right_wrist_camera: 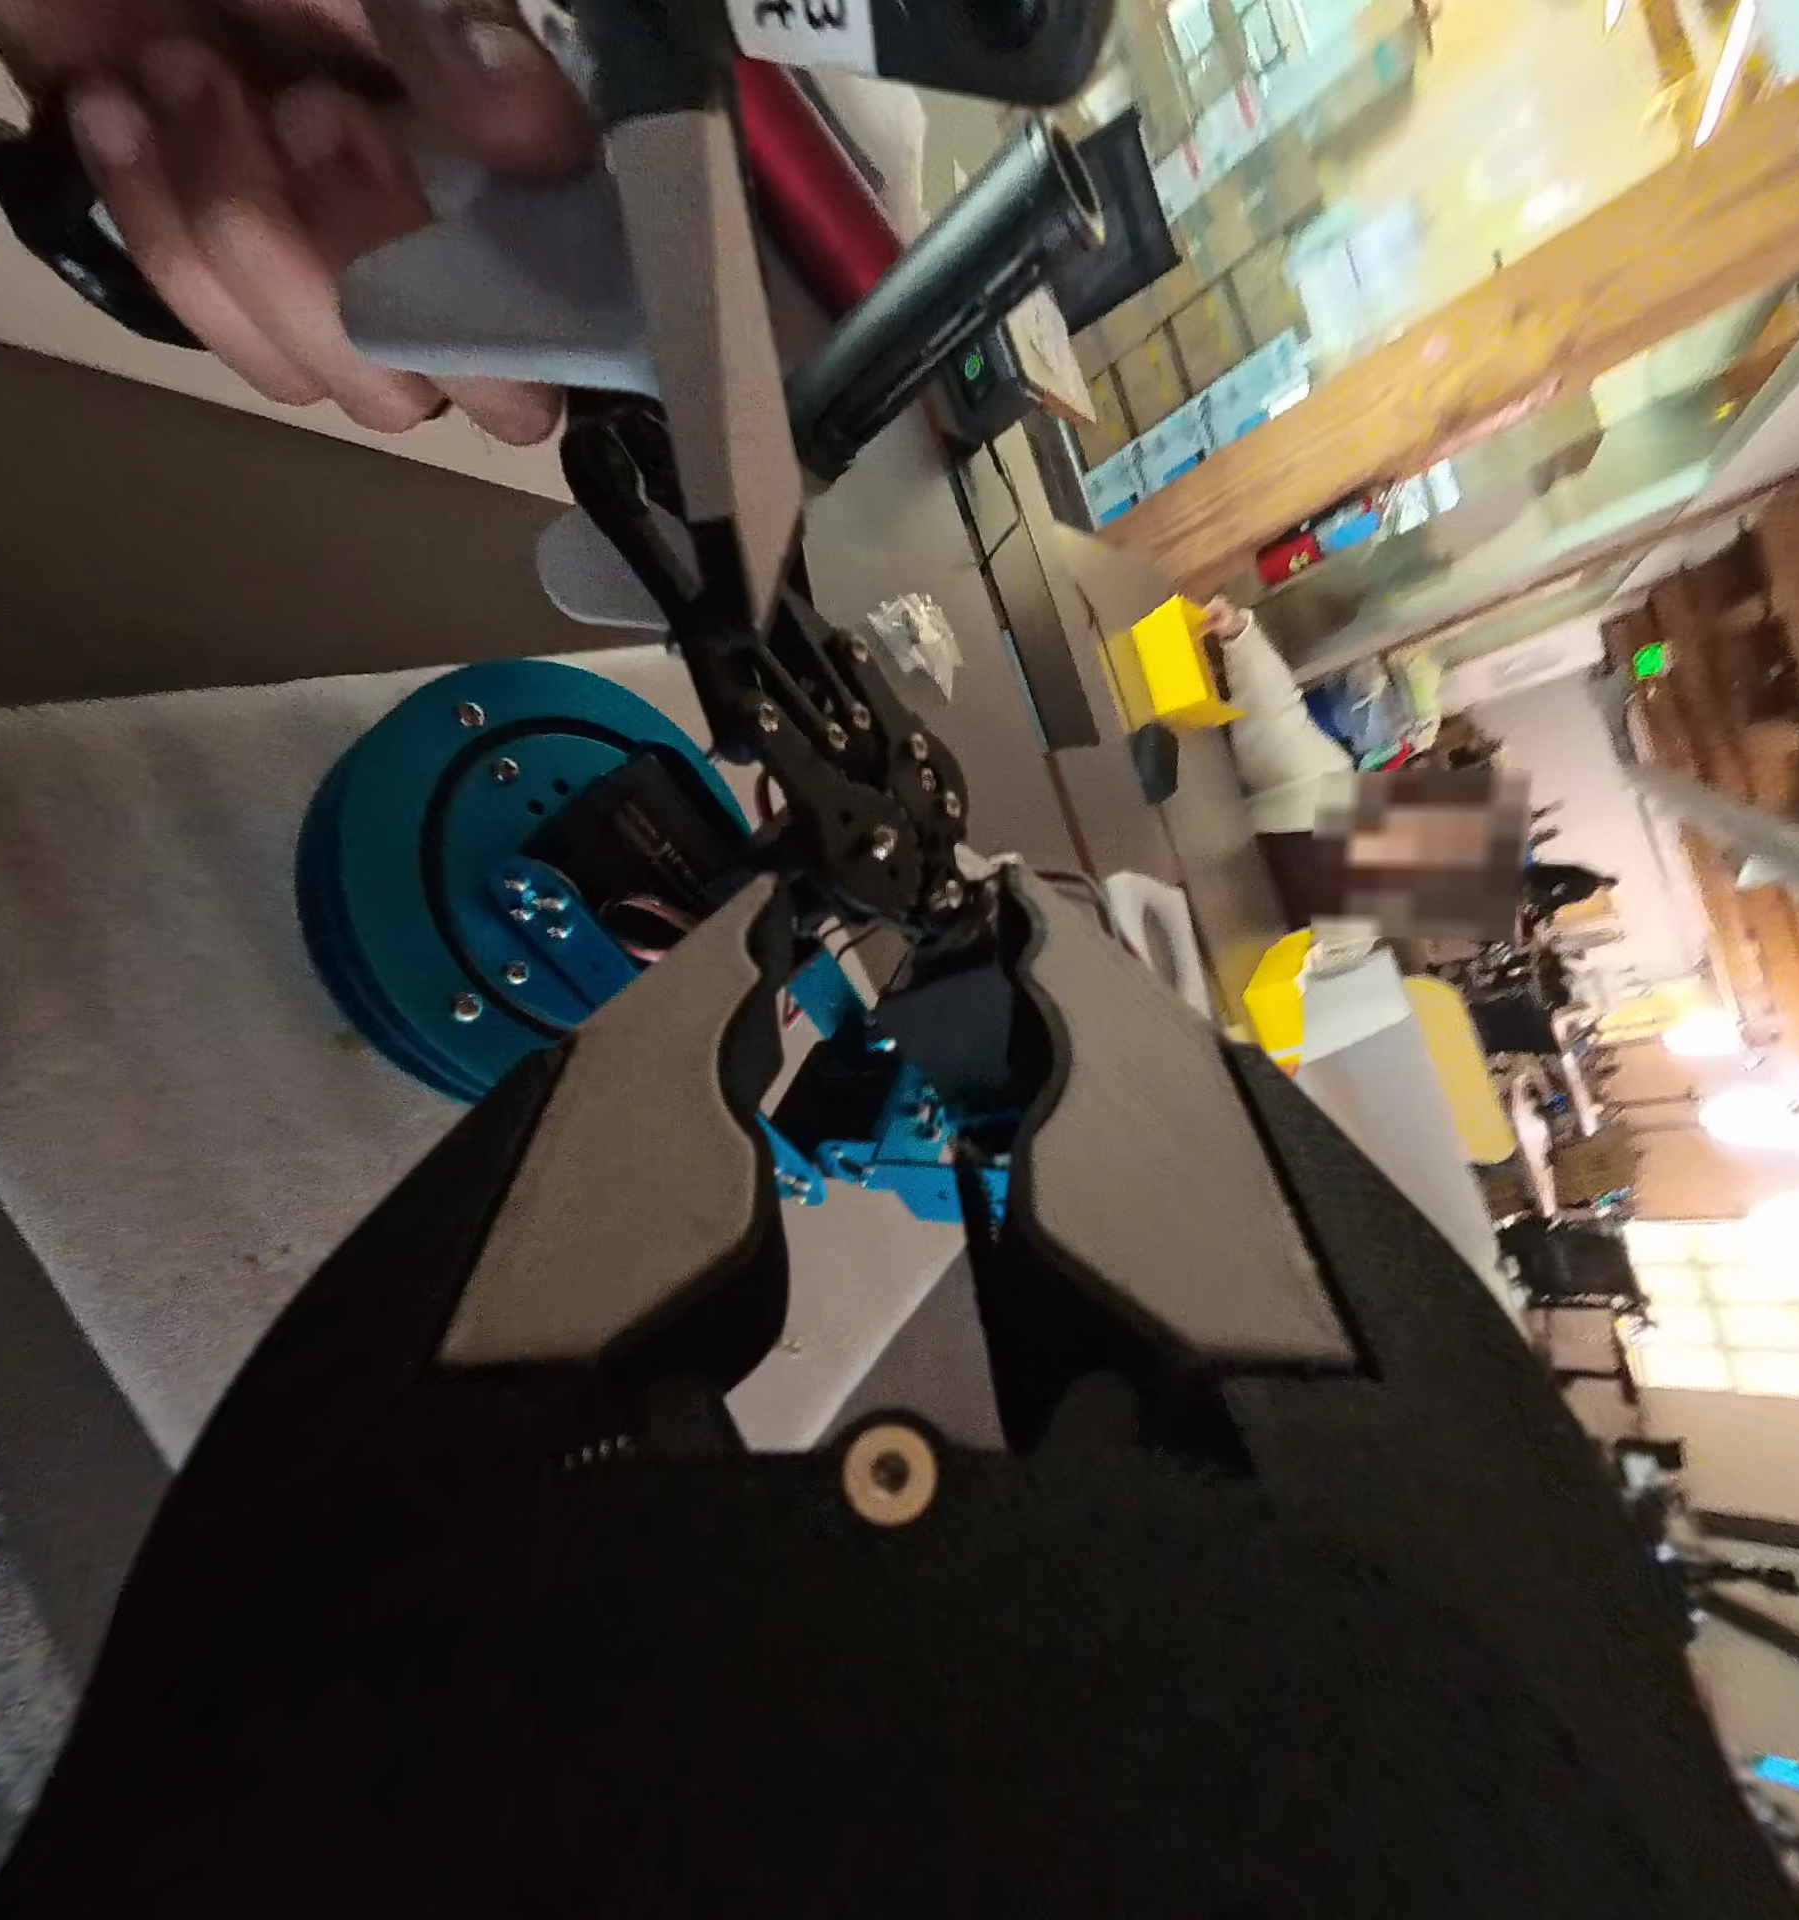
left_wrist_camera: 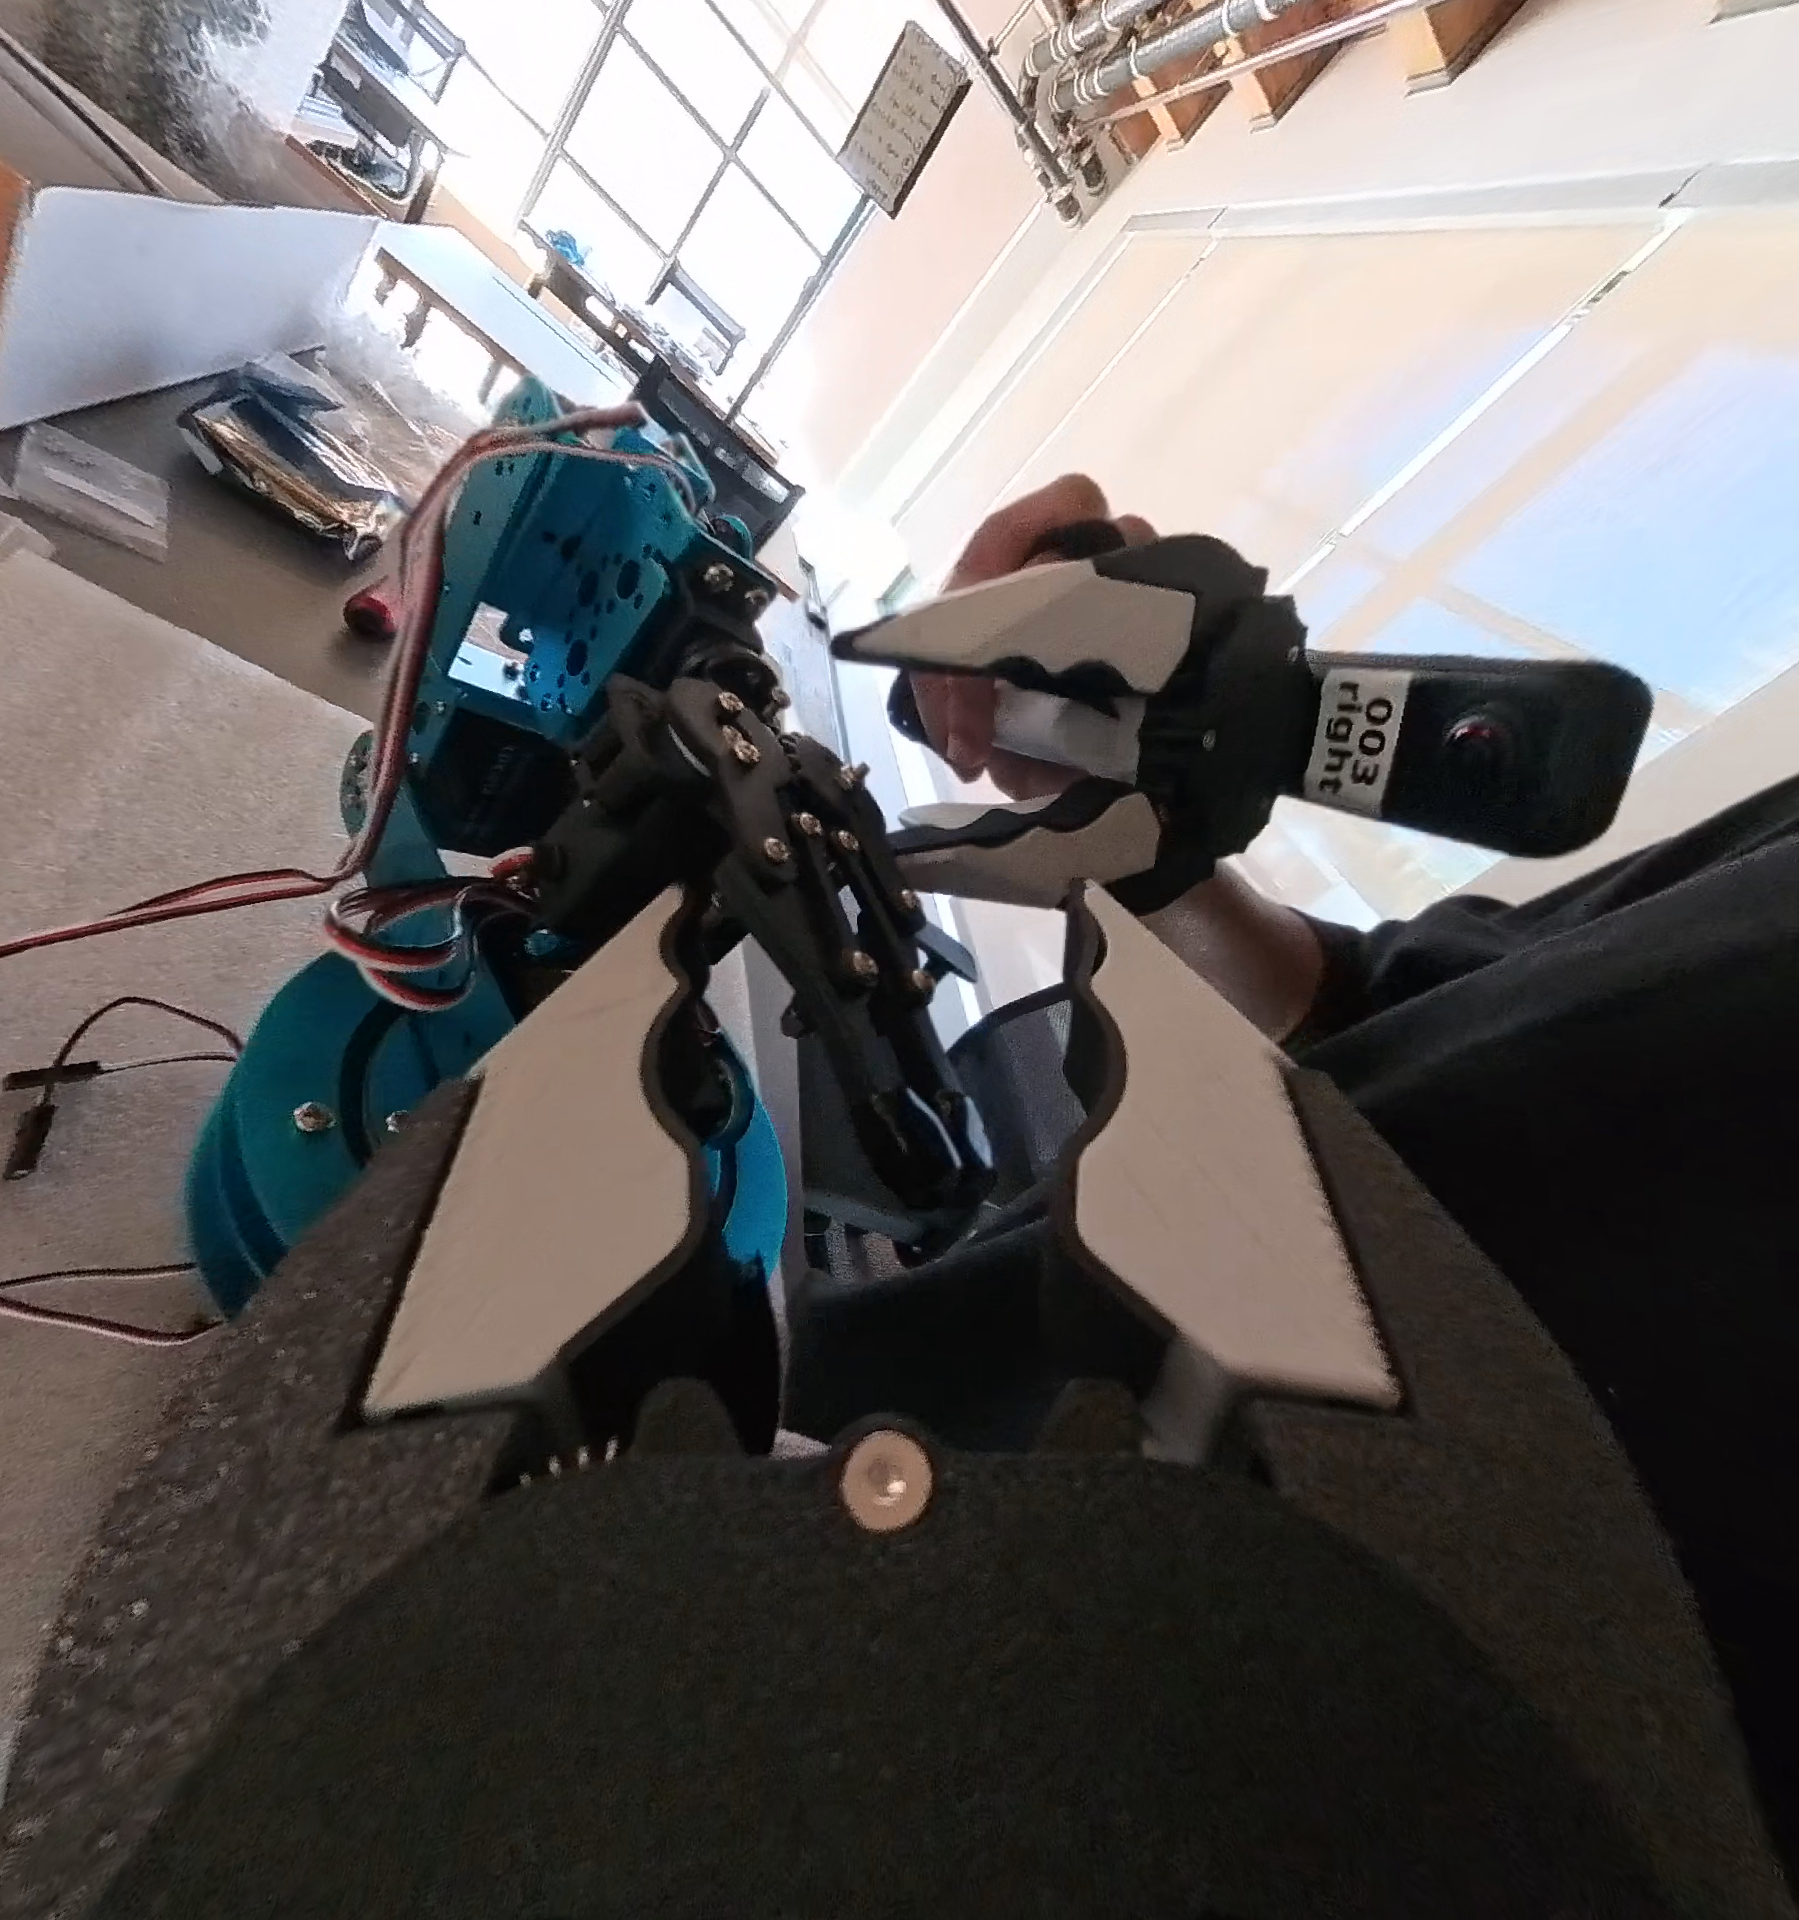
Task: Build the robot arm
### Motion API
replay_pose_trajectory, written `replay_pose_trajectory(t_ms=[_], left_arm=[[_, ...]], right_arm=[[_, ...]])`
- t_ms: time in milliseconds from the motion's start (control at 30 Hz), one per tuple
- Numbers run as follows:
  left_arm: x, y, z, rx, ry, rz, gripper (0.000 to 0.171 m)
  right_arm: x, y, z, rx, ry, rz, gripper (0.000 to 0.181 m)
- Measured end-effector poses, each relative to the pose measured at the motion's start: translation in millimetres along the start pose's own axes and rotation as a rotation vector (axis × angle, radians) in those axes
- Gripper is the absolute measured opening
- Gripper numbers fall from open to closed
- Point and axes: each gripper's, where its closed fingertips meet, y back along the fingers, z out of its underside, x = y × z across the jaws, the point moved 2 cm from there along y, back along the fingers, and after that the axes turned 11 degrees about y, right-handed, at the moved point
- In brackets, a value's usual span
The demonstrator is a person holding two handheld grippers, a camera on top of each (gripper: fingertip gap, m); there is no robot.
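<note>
Both grippers stood with fingers apart: the left gripper (left_wrist_camera: 879, 899) straddled the black claw (left_wrist_camera: 843, 935) of a small blue robot arm (left_wrist_camera: 562, 644) without visibly clamping it, while the right gripper (right_wrist_camera: 890, 888) hovered beside the wrist joint. Steadying the claw by its rigid screwed links, clear of the servo wires (left_wrist_camera: 396, 935), seemed wisest. The arm stood on its round blue base (right_wrist_camera: 407, 894) on a pale mat (right_wrist_camera: 147, 1039), though motion blur hid any contact.

A small blue metal robot arm (left_wrist_camera: 552, 665) stands on a round blue base (right_wrist_camera: 407, 883) on the grey tabletop (left_wrist_camera: 147, 727), its black claw (left_wrist_camera: 853, 935) reaching out, red-and-white wires (left_wrist_camera: 396, 623) trailing.
</note>
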Motion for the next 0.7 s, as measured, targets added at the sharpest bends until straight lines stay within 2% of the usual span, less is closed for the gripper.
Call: replay_pose_trajectory(t_ms=[100, 267, 533, 700], left_arm=[[-2, 1, -3, 0.018, 0.02, -0.012, 0.068], [-2, 1, -5, 0.043, 0.045, -0.017, 0.067], [-2, 3, -2, 0.079, 0.049, -0.037, 0.065], [-10, 47, 13, 0.133, -0.182, -0.239, 0.073]], right_arm=[[-2, -5, 0, 0.009, 0.057, 0.002, 0.033], [-9, -7, 10, -0.044, 0.111, 0.008, 0.048], [-6, -14, 8, -0.065, 0.249, 0.065, 0.035], [-7, -15, 7, -0.062, 0.281, 0.074, 0.033]])
